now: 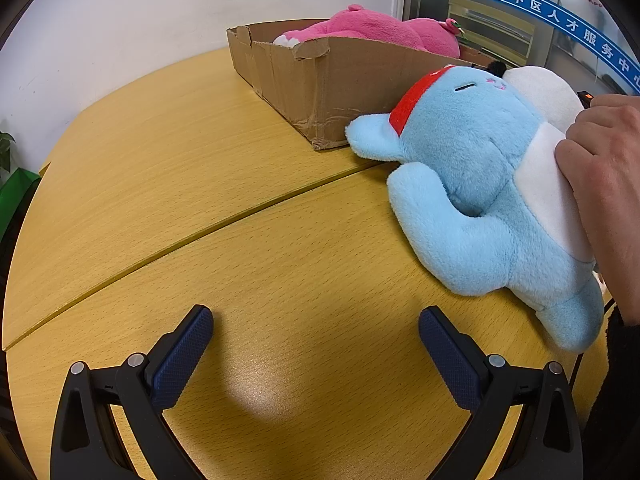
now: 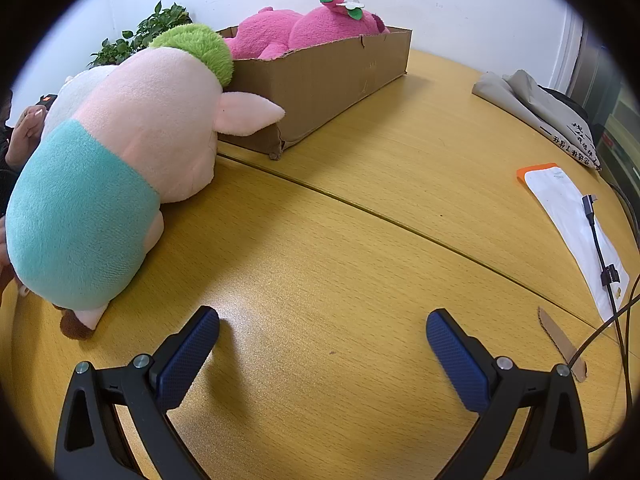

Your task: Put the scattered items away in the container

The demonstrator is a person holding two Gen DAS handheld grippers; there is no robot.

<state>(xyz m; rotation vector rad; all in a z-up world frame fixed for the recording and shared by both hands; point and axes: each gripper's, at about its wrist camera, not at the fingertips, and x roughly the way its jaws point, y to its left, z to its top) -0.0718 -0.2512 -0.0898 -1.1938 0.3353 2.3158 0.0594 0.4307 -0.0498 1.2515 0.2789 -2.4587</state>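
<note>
Crowding cardboard box [image 2: 320, 80]: pig plush [image 2: 120, 160] (leaning)

Wooden table [image 2: 360, 264], cardboard box [image 2: 320, 84], blue plush [image 1: 480, 184], pig plush [image 2: 120, 160]

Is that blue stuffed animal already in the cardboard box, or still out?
Still out. The blue plush toy lies on the wooden table beside the cardboard box; only the pink plush toy is inside.

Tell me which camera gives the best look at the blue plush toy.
The left wrist view: the blue plush toy lies there nearly whole on the table, face and red headband visible, a hand resting on it. The right wrist view does not show it.
</note>
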